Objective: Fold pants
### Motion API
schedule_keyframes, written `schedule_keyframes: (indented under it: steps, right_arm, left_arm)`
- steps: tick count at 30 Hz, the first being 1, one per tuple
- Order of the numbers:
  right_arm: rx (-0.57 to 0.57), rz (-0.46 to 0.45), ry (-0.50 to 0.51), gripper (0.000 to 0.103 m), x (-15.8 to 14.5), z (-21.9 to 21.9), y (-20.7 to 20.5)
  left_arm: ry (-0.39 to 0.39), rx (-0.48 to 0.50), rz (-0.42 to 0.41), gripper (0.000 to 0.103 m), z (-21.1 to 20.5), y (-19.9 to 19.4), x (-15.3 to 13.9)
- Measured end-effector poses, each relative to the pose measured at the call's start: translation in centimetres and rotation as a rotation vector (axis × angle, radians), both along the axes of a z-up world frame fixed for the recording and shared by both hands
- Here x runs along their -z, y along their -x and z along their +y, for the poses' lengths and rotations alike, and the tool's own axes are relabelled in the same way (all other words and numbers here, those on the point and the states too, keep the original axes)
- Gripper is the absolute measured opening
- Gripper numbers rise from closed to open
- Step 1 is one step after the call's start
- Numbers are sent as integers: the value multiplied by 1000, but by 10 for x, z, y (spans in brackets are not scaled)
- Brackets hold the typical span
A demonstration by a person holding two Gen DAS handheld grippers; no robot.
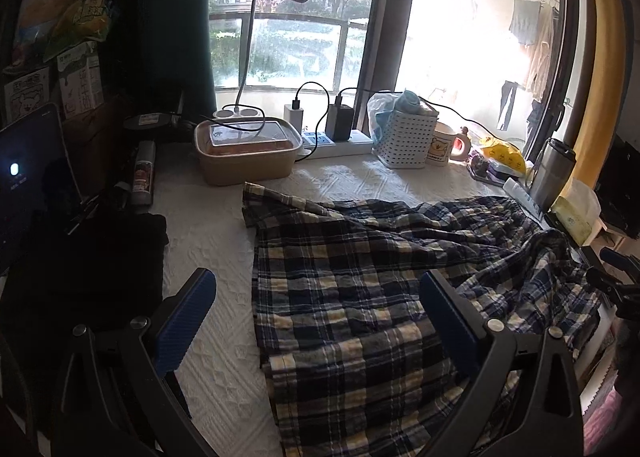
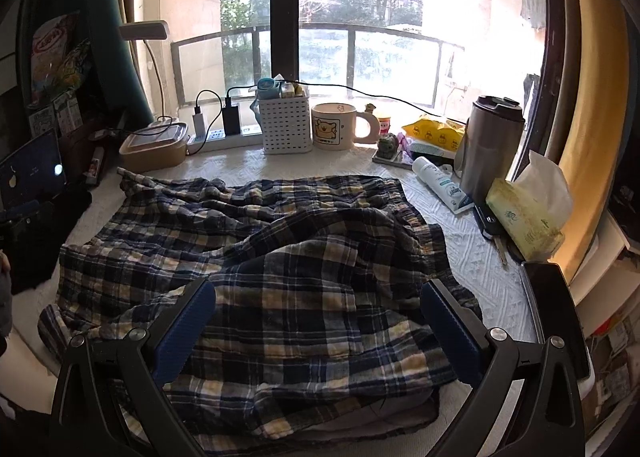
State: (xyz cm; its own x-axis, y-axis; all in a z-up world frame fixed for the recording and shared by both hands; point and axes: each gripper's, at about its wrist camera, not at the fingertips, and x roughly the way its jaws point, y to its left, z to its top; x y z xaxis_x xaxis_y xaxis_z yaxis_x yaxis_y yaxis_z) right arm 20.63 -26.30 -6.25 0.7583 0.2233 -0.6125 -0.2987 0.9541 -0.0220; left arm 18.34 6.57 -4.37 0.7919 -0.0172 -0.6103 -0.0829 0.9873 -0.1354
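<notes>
The plaid pants (image 1: 360, 297) in navy, white and yellow lie rumpled on a white textured cloth (image 1: 208, 241). In the right wrist view the pants (image 2: 260, 257) fill the middle of the surface, with folds and a raised ridge across them. My left gripper (image 1: 318, 285) is open, hovering over the pants' left edge; one blue pad is over the white cloth, the other over the fabric. My right gripper (image 2: 318, 297) is open above the near part of the pants, holding nothing. The right gripper's dark body (image 1: 616, 281) shows at the right edge of the left wrist view.
Along the window sill stand a food box (image 1: 248, 155), power strip (image 1: 336, 141), white basket (image 2: 286, 123), bear mug (image 2: 336, 125) and steel tumbler (image 2: 492, 145). A tissue pack (image 2: 528, 213) and lotion tube (image 2: 440, 183) lie right. A tablet (image 1: 28, 185) and black cloth (image 1: 92, 261) lie left.
</notes>
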Motion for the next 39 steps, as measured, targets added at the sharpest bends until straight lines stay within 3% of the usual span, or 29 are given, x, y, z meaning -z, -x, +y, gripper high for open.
schedule_keyframes:
  steps: [8, 10, 15, 20, 22, 24, 30, 32, 34, 35, 39]
  right_arm:
    - [-26, 31, -4, 102, -14, -28, -90]
    - [-48, 62, -17, 99, -16, -37, -120]
    - [-88, 182, 20, 77, 1, -41, -186]
    - [-125, 280, 36, 74, 19, -43, -237]
    - [-150, 326, 48, 73, 30, -40, -253]
    - [-181, 371, 64, 72, 41, -36, -265]
    - [-259, 445, 76, 72, 64, -23, -287]
    - [-295, 446, 82, 72, 69, -16, -287]
    - [-314, 429, 98, 56, 67, -10, -286]
    - [-328, 423, 94, 29, 65, -7, -286]
    - [-323, 323, 143, 26, 51, 4, -281]
  left_arm:
    - [-34, 32, 123, 100, 33, -83, 28]
    - [-5, 40, 131, 100, 42, -99, 34]
    - [17, 38, 125, 100, 53, -126, 44]
    - [22, 72, 164, 99, 50, -149, 55]
    - [24, 81, 196, 85, 49, -157, 62]
    - [27, 60, 253, 57, 48, -165, 71]
    - [9, 66, 282, 24, 44, -170, 80]
    - [15, 67, 275, 20, 45, -171, 77]
    - [13, 48, 257, 18, 48, -172, 72]
    - [9, 35, 241, 16, 49, -172, 69]
    - [-27, -14, 169, 2, 56, -171, 51]
